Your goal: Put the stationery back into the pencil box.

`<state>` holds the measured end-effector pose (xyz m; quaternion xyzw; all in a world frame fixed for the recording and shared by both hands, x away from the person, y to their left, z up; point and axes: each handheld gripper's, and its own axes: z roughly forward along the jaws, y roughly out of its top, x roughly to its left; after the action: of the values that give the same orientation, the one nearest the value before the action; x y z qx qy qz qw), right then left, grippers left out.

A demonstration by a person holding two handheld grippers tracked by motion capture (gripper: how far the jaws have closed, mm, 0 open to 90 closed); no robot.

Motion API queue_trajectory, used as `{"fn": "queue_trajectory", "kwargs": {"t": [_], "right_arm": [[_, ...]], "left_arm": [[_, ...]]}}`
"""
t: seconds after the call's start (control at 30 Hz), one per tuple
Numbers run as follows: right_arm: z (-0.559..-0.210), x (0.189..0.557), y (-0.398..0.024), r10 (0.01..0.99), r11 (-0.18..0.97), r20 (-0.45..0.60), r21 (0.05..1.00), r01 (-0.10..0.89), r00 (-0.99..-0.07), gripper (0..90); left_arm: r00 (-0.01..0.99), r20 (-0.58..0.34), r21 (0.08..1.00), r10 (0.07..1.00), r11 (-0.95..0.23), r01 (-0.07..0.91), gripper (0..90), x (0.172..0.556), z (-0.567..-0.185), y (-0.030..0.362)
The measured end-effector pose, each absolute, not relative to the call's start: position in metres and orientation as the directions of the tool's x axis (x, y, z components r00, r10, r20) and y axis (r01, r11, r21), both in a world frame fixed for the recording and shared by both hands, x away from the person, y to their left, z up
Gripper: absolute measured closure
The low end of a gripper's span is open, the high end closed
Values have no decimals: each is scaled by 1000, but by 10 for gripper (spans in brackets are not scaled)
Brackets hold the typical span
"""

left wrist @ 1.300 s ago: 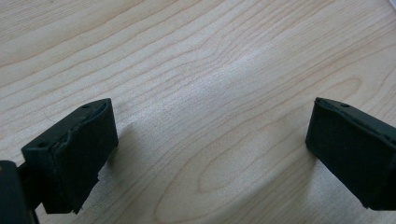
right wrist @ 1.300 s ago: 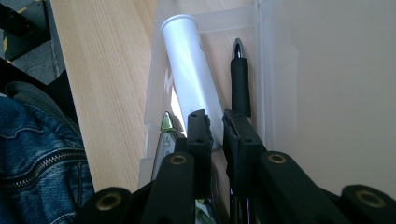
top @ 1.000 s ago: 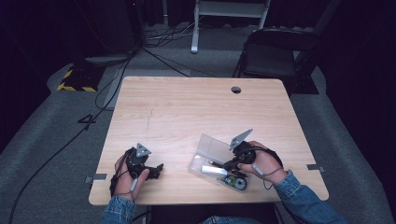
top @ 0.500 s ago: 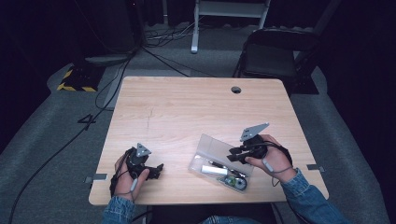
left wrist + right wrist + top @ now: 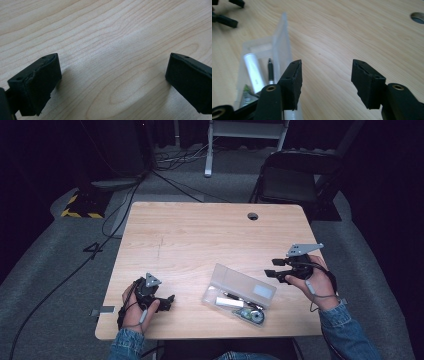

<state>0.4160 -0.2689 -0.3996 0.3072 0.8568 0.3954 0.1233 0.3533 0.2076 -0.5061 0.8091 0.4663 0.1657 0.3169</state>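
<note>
Writing shows faintly as small grey print along the white cylindrical tube (image 5: 254,72) lying in the clear plastic hinged case (image 5: 239,292), too small to read; a pale label patch on the case's lid is also illegible. The case is a shallow, see-through rectangular box — its lid swung open and standing up along the far edge, frosted and colourless. It sits on the light wooden table (image 5: 200,240) near the front edge, between the two hands and nearer the right one. Inside lie the white tube, a slim dark pen-like stick (image 5: 270,71) just beside it, and at the near end a round green-and-black item (image 5: 254,316) that I cannot make out further. The right gripper (image 5: 325,75) is held just to the right of the case, clear of it; its jaws have just been opening and stand apart with bare wood between them. The left gripper (image 5: 112,77) rests low over the table near the front left, well apart from the case — jaws wide apart, nothing between them. A round cable hole (image 5: 253,216) sits near the table's far edge.
</note>
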Motion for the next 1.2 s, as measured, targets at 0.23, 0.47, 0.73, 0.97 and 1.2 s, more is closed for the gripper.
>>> {"fn": "queue_trajectory", "kwargs": {"t": [0.23,0.47,0.73,0.97,1.2], "right_arm": [[-403,422,-295,695,454,23,760,464,-718,383],[-408,426,-314,743,424,12,765,485,-669,356],[-422,434,-337,772,411,-7,769,489,-636,355],[-443,438,-353,797,381,-9,783,492,-603,344],[-466,443,-364,820,351,7,785,511,-573,341]], "left_arm": [[497,-29,667,867,-353,656,4,356,-506,208],[486,-31,669,873,-343,660,5,357,-506,209],[498,-28,668,866,-355,654,5,358,-506,212],[503,-25,667,864,-360,652,4,358,-506,215],[497,-28,669,867,-353,654,4,358,-506,216]]}}
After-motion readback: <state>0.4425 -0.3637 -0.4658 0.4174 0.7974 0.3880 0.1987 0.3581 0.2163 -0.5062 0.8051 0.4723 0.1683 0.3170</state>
